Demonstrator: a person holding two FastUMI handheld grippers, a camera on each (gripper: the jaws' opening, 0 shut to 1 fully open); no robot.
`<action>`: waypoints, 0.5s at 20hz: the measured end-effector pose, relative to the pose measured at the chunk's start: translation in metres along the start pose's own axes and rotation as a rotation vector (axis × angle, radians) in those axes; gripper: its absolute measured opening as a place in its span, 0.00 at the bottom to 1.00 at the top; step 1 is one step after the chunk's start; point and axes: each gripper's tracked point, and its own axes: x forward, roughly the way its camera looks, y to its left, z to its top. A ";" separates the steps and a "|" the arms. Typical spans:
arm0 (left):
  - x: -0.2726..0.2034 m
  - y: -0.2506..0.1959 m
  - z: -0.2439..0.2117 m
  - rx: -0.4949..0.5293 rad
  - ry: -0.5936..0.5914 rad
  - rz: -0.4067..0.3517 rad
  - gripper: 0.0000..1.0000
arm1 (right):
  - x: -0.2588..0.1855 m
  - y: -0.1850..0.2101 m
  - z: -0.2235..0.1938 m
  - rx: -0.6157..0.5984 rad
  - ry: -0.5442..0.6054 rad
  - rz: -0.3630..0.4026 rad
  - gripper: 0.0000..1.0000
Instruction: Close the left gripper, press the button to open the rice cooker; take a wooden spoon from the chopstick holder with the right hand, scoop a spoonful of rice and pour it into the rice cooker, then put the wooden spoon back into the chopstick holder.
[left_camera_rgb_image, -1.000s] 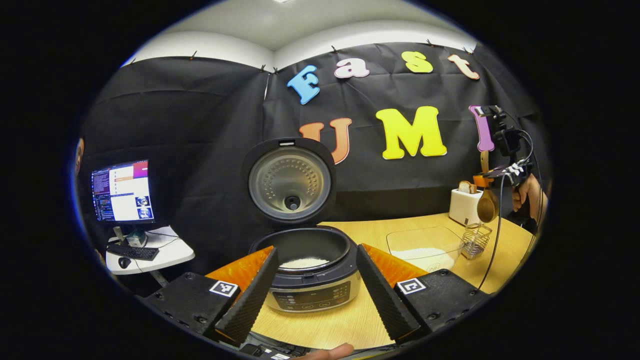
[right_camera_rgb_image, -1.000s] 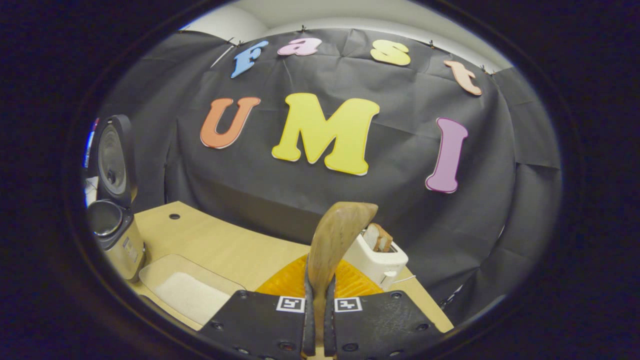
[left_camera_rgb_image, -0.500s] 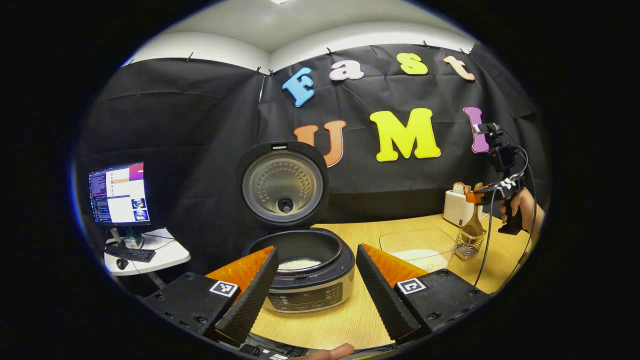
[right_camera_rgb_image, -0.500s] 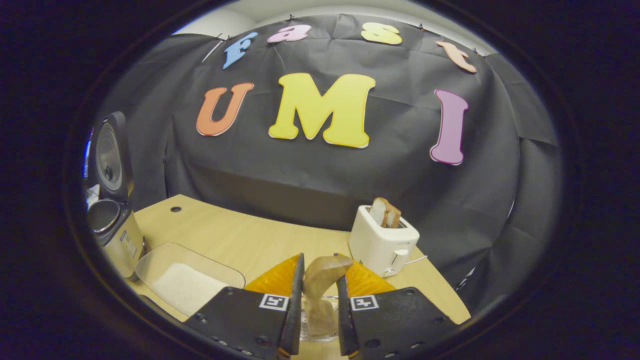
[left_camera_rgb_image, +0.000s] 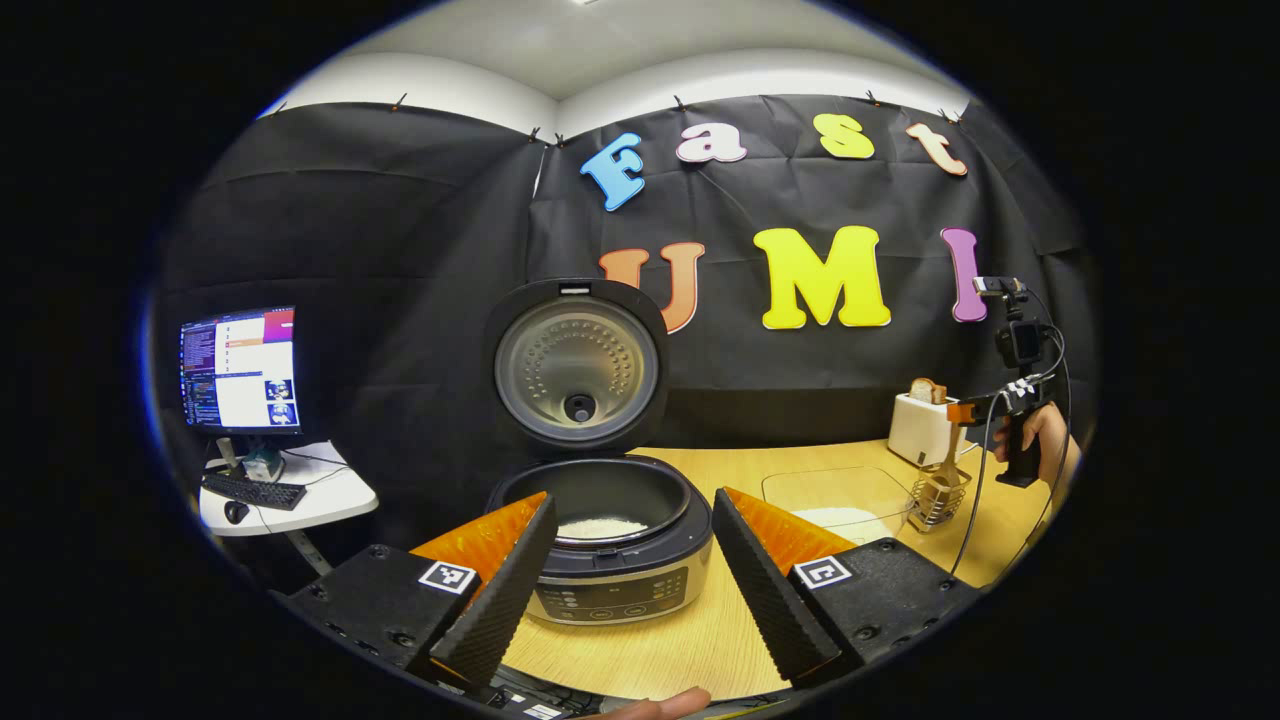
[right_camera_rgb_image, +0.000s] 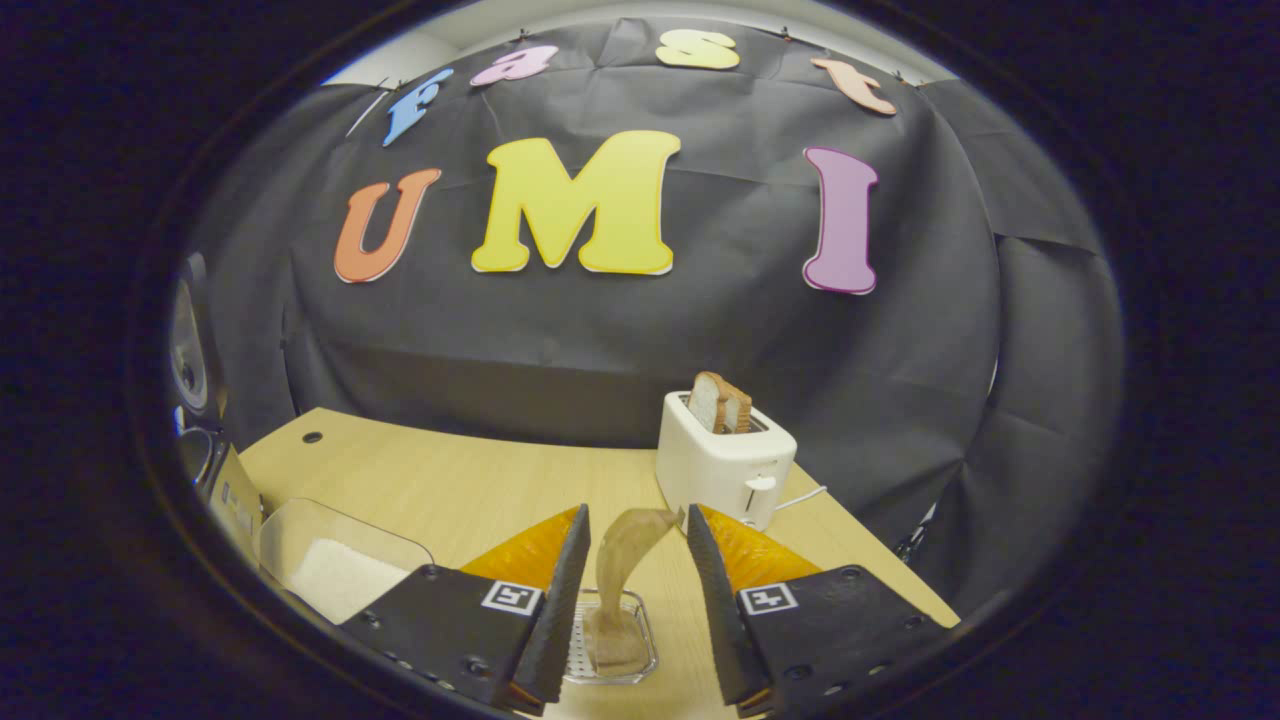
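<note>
Right tongs (right_camera_rgb_image: 637, 590) released and widened; wooden spoon (right_camera_rgb_image: 622, 580) now stands upright in chopstick holder (right_camera_rgb_image: 610, 650), between their fingers, near worktop's right edge. Left tongs (left_camera_rgb_image: 630, 580) wide, empty.

The rice cooker (left_camera_rgb_image: 612, 540) sits on the table (left_camera_rgb_image: 700, 640) near its front edge, lid raised behind the pot, rice (left_camera_rgb_image: 602, 526) inside. To its right lies the tray (left_camera_rgb_image: 840, 490) with rice in it, and right of that stands the chopstick holder (left_camera_rgb_image: 937, 492) with the wooden spoon (right_camera_rgb_image: 622, 570) in it. Behind the holder, by the wall, stands the toaster (right_camera_rgb_image: 722, 465) with 2 slices in it. Off the table's left end, a side table (left_camera_rgb_image: 290, 500) carries a monitor (left_camera_rgb_image: 240, 368) and keyboard (left_camera_rgb_image: 252, 490).
</note>
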 end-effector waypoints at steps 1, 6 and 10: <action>-0.001 0.003 0.001 -0.002 -0.003 0.005 0.99 | 0.000 -0.003 -0.002 0.006 0.005 0.000 0.65; -0.005 0.009 0.001 0.000 0.006 0.028 0.99 | -0.015 -0.020 0.011 0.042 -0.048 -0.013 0.95; -0.012 0.013 0.006 0.001 0.003 0.070 0.99 | -0.051 -0.036 0.020 0.074 -0.085 0.037 0.98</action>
